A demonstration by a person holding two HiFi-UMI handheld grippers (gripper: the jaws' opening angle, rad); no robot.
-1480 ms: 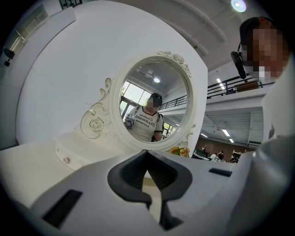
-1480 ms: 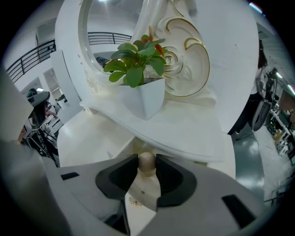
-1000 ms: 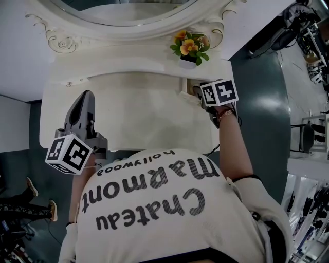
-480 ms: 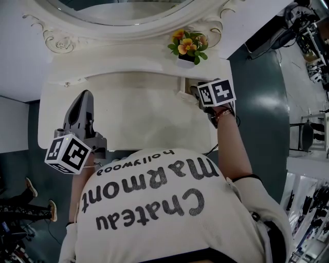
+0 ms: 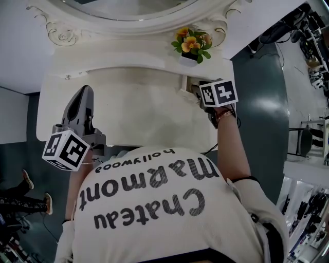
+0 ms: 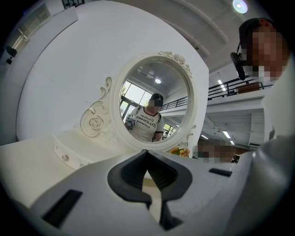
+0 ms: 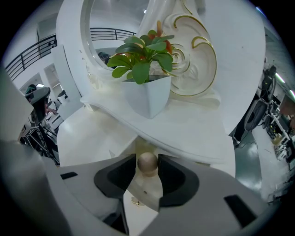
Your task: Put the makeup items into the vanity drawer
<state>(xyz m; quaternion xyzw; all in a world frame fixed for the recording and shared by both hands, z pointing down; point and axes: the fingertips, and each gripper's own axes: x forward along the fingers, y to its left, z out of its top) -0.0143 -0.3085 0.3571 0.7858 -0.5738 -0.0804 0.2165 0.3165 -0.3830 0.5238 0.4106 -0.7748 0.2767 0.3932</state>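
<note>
R gripper (image 7: 148,162) fingers just opening round drawer knob (image 7: 147,164), prob. loose; L gripper (image 6: 147,155) closed.

Room: plain white wall (image 6: 64,64) behind an off-white vanity worktop (image 5: 139,102) with a raised back shelf (image 5: 128,57). Oval mirror (image 6: 156,97) in a carved white frame with scrollwork stands on top; its reflection shows tall windows and a ceiling lamp. Small white pot of flowers (image 5: 191,45), orange and yellow, at the shelf's right end. Floor (image 5: 262,113) dark grey-green with a slight sheen. Round ceiling light (image 6: 239,5) overhead; strip lights (image 6: 226,134) and a mezzanine (image 6: 235,88) with dark railing further back. Racks of gear and cables (image 5: 311,46) along the head view's right edge.
</note>
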